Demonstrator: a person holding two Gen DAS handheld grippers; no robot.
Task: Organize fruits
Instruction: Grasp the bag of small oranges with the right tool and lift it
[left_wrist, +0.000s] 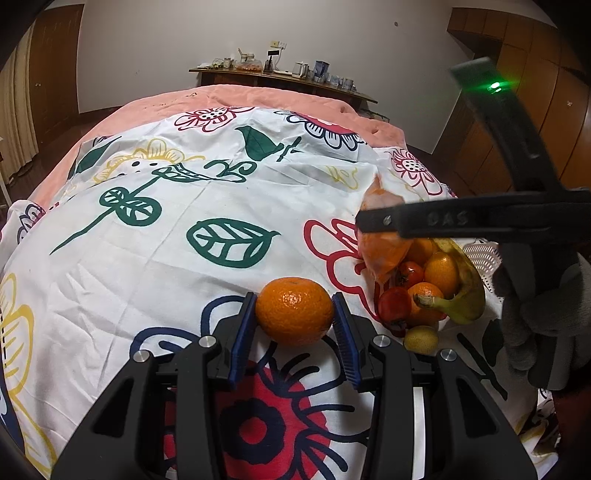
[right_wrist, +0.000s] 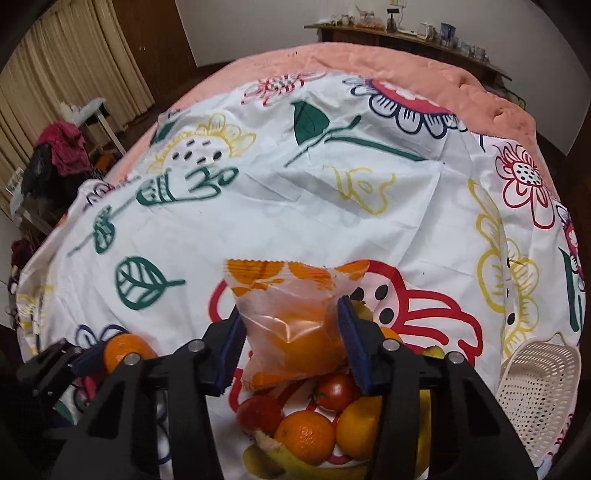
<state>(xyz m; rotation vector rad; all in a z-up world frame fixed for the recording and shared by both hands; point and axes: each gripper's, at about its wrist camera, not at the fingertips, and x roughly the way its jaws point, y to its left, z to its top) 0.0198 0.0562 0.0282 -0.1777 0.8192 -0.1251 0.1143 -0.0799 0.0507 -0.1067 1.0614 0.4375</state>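
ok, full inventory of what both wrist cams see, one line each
orange: 1, orange, on the floral cloth, between the left jaws
wrapped orange: 1, orange in a clear and orange packet, held above the fruit pile by the right jaws
loose oranges: about 3 or 4, orange, in the pile
tomatoes: 2 or 3, red, in the pile
banana: 1, yellow-green, on the pile's edge
small fruit: 1, yellow-green, beside the pile
basket: 1, cream, perforated, right of the pile
floral cloth: 1, white with a flower print, over a pink cover
left gripper: around the orange
right gripper: shut on the packet
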